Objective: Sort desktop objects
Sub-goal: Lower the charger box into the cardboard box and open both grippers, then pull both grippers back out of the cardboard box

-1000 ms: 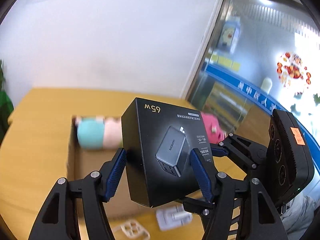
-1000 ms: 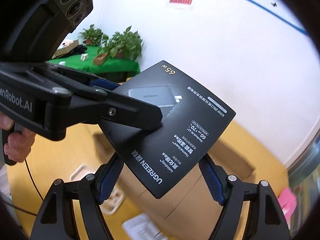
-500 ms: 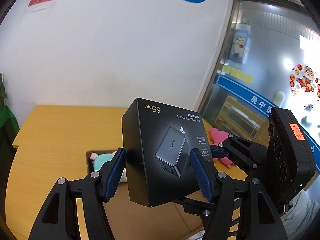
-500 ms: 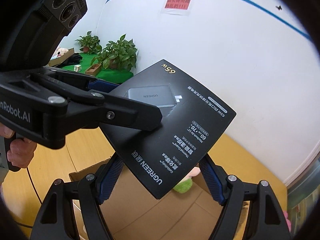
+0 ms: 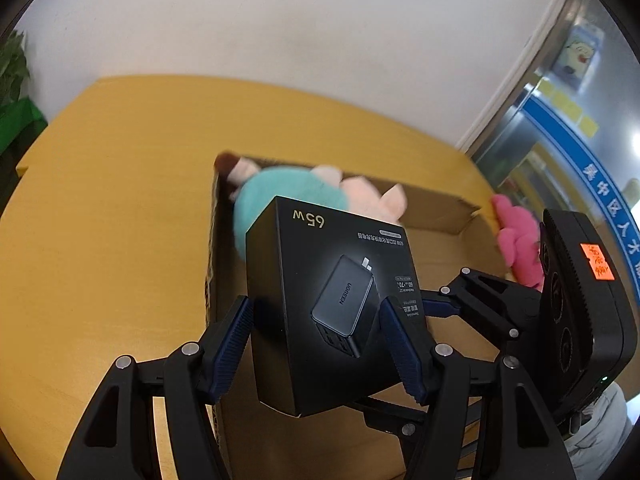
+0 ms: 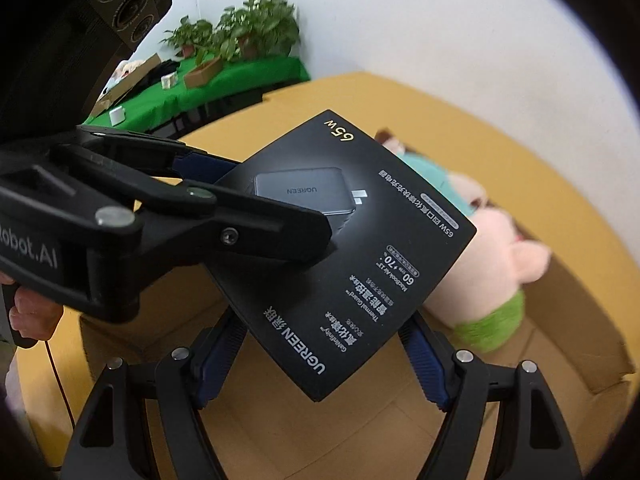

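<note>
Cardboard box (image 5: 436, 248) sits open on the yellow desk (image 5: 112, 216), and both grippers hang above it with a black charger box (image 5: 328, 300) shared between them. The left gripper (image 5: 316, 340) pinches the carton across its narrow sides, blue pads flat against opposite faces, while the right gripper (image 6: 320, 344) has its jaws closed on the other pair of edges, so the two grips cross at an angle. That double hold probably keeps the smooth, rigid pack from twisting or slipping out as it is carried, since one pair of pads alone would let it pivot. Both tools point steeply down toward the carton's floor, which suits lowering the pack into the bare cardboard area nearer the camera. At the far end inside lies a plush toy (image 6: 480, 248) in teal, pink and green, blurred enough that its exact shape is hard to read. A pink soft item (image 5: 516, 240) rests just outside the far right wall. Placing the pack clear of the plush would let it land flat rather than tilted.
</note>
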{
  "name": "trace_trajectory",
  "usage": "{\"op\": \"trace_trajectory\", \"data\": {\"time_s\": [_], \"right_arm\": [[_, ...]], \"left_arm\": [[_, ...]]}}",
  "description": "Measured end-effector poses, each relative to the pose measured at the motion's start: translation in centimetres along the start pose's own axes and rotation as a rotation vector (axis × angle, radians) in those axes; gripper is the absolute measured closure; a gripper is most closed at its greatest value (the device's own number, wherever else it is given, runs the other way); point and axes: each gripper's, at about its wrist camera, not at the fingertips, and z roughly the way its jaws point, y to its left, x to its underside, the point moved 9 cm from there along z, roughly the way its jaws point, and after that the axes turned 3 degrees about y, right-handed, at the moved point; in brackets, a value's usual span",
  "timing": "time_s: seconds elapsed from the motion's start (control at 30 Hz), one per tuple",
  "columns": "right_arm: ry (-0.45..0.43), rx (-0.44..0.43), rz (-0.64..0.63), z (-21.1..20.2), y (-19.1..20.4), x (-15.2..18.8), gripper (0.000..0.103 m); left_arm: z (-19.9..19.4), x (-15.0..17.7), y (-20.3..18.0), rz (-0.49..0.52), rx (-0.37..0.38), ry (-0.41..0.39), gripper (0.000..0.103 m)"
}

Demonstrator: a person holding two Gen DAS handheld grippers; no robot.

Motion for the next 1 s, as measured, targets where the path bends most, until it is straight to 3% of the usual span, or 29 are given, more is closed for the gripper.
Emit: {"op": "trace_trajectory", "data": {"time_s": [0.17, 0.27, 0.4, 0.47, 0.67, 0.73, 0.83, 0.9, 1.0], "right_arm": [[0.087, -0.089, 0.022, 3.1, 0.1, 1.8, 0.027], [0.139, -0.089, 0.048, 4.4, -0.2, 3.4, 0.029], [0.171, -0.101, 0.103, 5.1, -0.1, 2.7, 0.029], [0.185, -0.1, 0.104, 5.3, 0.2, 2.3, 0.029], [0.184, -0.129, 0.155, 4.5, -0.2, 3.5, 0.028], [0.193, -0.102, 0.144, 5.2, 0.2, 2.9, 0.027], [0.161, -0.06, 0.15, 1.8, 0.0, 3.4, 0.027], [0.091, -0.032, 0.147, -1.7, 0.3, 4.0, 0.027], [-0.026, 0.003, 0.127, -7.4, 0.9, 7.0, 0.021]], "left_arm": [[3.3, 1.6, 0.6, -0.007, -0.097, 0.113, 0.035], [4.1, 2.0, 0.2, 0.043, -0.184, 0.132, 0.039], [4.4, 2.1, 0.1, 0.06, -0.245, 0.149, 0.039], [4.3, 2.1, 0.1, 0.06, -0.261, 0.152, 0.038], [2.6, 2.1, -0.5, 0.022, -0.205, 0.106, 0.037], [1.0, 2.0, -0.9, 0.046, -0.25, 0.061, 0.033], [-1.8, 2.8, -1.4, 0.051, -0.242, 0.002, 0.029], [-3.9, 4.9, -2.6, 0.074, -0.183, -0.031, 0.027], [-5.8, 7.6, -3.4, 0.113, -0.159, -0.047, 0.023]]}}
